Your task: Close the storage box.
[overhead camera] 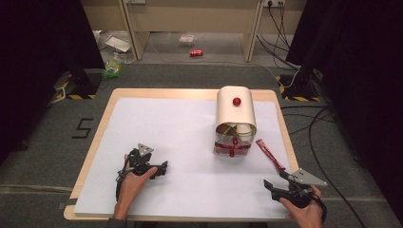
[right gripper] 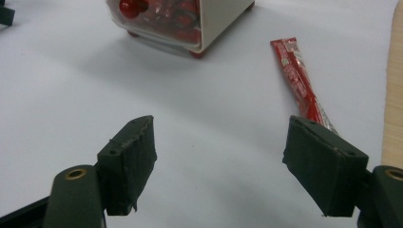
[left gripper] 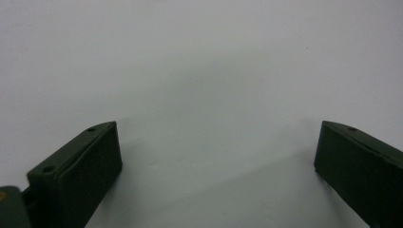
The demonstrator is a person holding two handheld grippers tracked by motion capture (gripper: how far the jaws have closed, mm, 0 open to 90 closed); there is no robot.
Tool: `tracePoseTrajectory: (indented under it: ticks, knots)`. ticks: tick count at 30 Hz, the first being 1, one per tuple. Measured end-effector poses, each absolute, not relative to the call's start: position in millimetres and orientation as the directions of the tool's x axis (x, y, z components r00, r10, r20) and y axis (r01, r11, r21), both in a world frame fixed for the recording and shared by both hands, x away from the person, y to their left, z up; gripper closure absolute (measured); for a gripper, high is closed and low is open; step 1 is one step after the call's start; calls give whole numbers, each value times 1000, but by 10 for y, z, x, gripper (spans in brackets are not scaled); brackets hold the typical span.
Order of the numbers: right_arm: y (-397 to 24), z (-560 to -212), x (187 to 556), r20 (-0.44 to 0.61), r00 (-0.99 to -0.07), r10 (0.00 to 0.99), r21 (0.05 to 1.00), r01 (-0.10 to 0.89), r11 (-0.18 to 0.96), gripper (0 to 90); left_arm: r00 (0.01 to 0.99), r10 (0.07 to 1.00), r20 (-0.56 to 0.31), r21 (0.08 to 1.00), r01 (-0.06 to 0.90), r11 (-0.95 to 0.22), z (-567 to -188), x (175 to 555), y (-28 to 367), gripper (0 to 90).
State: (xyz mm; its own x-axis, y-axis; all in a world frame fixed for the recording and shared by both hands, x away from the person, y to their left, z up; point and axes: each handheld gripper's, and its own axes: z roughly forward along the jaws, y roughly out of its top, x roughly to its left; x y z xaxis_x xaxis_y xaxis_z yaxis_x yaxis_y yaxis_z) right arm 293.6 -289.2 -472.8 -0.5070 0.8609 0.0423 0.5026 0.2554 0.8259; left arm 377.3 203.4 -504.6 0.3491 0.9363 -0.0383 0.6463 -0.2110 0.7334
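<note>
Right tongs (right gripper: 221,161) wide apart, low over desk (overhead camera: 190,190), red sachet (right gripper: 297,78) just ahead by right jaw, bread box (overhead camera: 235,121) beyond; left tongs (left gripper: 214,156) apart, empty; risk: thin flat sachet may slide from a shallow pinch.

- The wooden table (overhead camera: 90,161) carries a large white sheet (overhead camera: 190,142) (its wood shows as a border on every side).
- A cream box (overhead camera: 236,114) with a red knob stands on the sheet's right part.
- A red sachet (overhead camera: 269,154) lies flat just beside it, apart from it.
</note>
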Motion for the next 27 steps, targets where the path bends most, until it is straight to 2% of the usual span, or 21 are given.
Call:
tracePoseTrajectory:
  ticks: [14,27]
  knots:
    - [-2998,-4794,2844,10,-509,861,784,538,308,263,349,936,-38,733,646,-211,-5046,3773,2034,10]
    - [-2947,-4853,2820,-21,-565,825,757,530,382,246,349,936,-38,734,645,-211,-5047,3772,2033,10]
